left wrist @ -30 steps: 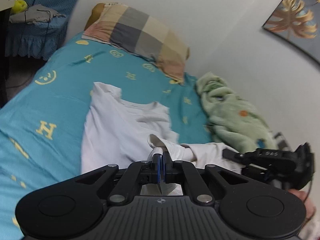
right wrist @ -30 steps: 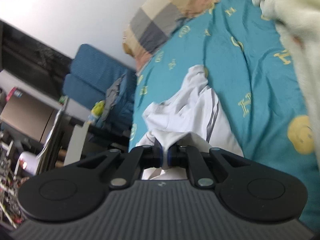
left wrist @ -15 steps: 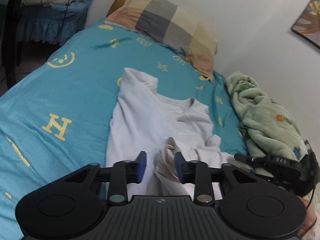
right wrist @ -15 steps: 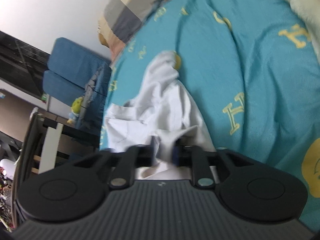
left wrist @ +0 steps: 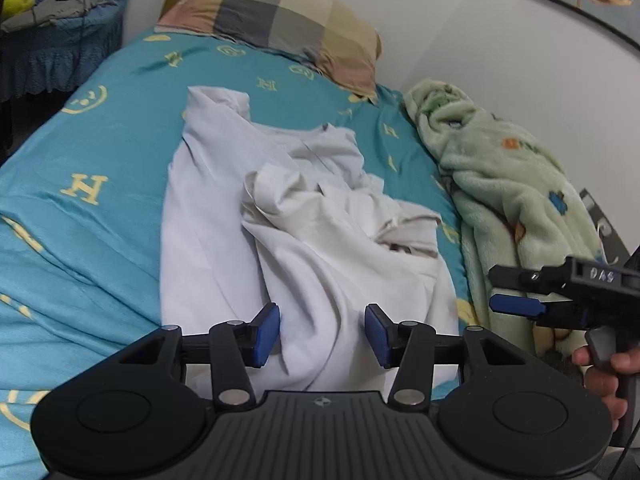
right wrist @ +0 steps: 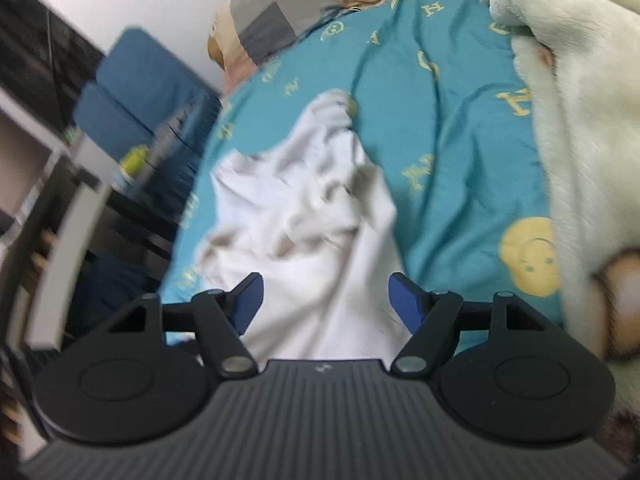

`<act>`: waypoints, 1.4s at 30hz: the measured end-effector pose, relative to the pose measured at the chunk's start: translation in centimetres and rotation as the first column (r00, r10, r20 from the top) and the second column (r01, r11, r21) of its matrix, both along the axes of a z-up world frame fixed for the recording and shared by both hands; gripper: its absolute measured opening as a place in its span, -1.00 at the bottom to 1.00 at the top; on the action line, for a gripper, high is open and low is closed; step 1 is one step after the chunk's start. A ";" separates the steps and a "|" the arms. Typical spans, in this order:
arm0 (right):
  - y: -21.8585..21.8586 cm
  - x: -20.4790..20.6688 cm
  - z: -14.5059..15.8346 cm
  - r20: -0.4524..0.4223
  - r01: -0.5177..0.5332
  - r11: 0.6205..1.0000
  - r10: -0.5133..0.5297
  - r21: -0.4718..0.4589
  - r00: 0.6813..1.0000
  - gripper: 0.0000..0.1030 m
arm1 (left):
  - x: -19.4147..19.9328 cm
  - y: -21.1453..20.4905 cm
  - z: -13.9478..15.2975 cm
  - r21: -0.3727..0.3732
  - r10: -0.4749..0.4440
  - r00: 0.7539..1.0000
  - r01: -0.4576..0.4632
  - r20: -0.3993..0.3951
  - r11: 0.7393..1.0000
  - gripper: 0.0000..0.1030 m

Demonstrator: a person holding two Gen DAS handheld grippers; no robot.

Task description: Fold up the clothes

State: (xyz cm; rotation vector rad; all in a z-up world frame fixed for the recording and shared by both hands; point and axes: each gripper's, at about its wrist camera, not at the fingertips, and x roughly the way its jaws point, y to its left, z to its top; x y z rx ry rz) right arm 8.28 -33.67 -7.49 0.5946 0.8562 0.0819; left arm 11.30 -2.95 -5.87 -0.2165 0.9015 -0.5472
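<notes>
A white shirt is spread on the teal bed sheet, roughly along the middle of the bed, with its collar end toward the checked pillow at the head edge and its hem toward the near edge. One side has been laid over the body, and a rumpled heap of cloth is bunched toward the side where the green blanket is piled against the wall.

The left gripper is held over the hem with its blue pads spread wide and nothing between them; the cloth is seen below the gap, not pinched. The right gripper is likewise parted and empty above the shirt, though that view is blurred. In the left wrist view the right gripper is seen off to the blanket side, gripped by a hand.

The fabric is judged to be light, thin and limp, so it would sag and crease wherever it is not supported, and little force would be needed to lift it. A firmer hold is expected at a seam or doubled edge, such as the hem corners or the shoulder line, than in the slack middle. The bunched sleeve area is judged to need flattening before a clean fold can be made, and both layers should be caught together
</notes>
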 end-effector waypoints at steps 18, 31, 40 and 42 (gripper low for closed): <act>1.7 1.2 -3.1 0.012 -0.084 0.989 0.086 -0.125 0.996 -0.83 | 0.0 3.3 1.3 -0.047 0.169 0.985 -0.171 -0.045 0.984 -0.85; -0.1 -0.3 -2.1 0.000 0.033 0.999 -0.033 0.022 0.999 -0.79 | -0.2 6.6 -0.4 -0.109 0.277 0.943 -0.300 -0.186 0.948 -0.25; 0.2 -2.8 -4.7 -0.148 0.195 0.944 -0.160 0.268 0.976 0.19 | -5.6 7.2 -1.3 -0.331 0.264 0.877 -0.408 -0.400 0.851 0.44; 0.4 -3.3 -5.6 -0.188 0.234 0.920 -0.181 0.316 0.965 0.45 | -5.1 6.9 -3.1 -0.343 0.265 0.849 -0.443 -0.457 0.828 0.47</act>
